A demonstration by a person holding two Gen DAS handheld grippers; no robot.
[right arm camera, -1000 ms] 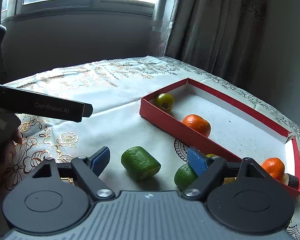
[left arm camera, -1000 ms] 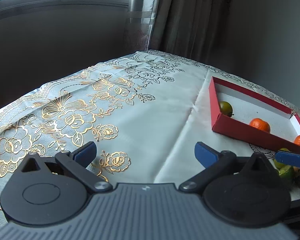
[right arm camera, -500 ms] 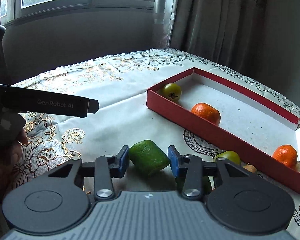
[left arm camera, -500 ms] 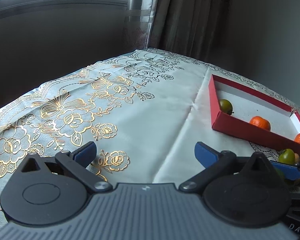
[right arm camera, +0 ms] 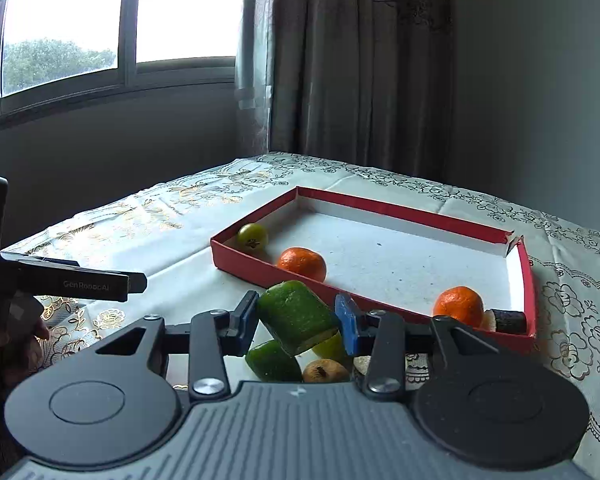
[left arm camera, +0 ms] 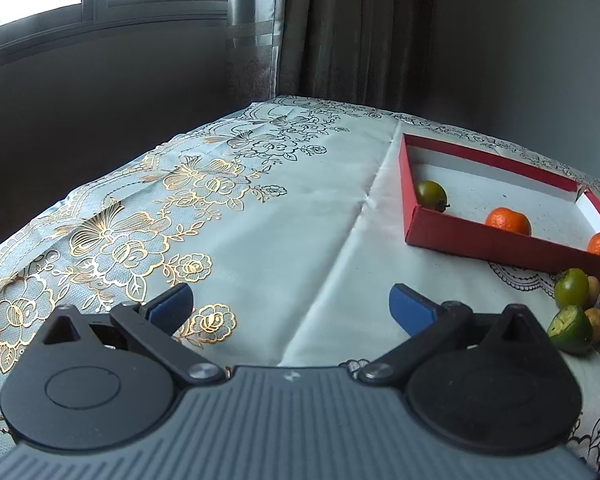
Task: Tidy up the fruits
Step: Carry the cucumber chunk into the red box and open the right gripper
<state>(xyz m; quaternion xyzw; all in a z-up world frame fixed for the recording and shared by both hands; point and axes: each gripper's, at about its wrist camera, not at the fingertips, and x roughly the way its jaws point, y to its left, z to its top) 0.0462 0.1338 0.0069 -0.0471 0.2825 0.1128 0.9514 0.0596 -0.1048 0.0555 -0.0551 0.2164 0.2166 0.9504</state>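
My right gripper (right arm camera: 298, 318) is shut on a green fruit piece (right arm camera: 296, 316) and holds it lifted above the cloth, just in front of the red tray (right arm camera: 420, 216). The tray holds a small green fruit (right arm camera: 253, 236), two oranges (right arm camera: 302, 263) (right arm camera: 458, 306) and a dark piece (right arm camera: 509, 321). Below my right gripper lie another green piece (right arm camera: 272, 362), a brown fruit (right arm camera: 325, 371) and a yellow-green one (right arm camera: 332, 346). My left gripper (left arm camera: 290, 306) is open and empty over bare cloth, left of the tray (left arm camera: 480, 242) and the loose fruits (left arm camera: 572, 320).
The table is covered with a pale flowered cloth (left arm camera: 220, 216). A wall, window and curtain stand behind it. The left gripper's finger (right arm camera: 72, 282) reaches in at the left of the right wrist view.
My right gripper closed on the green fruit piece and lifted it off the cloth toward the tray. My left gripper stayed open and hardly moved.
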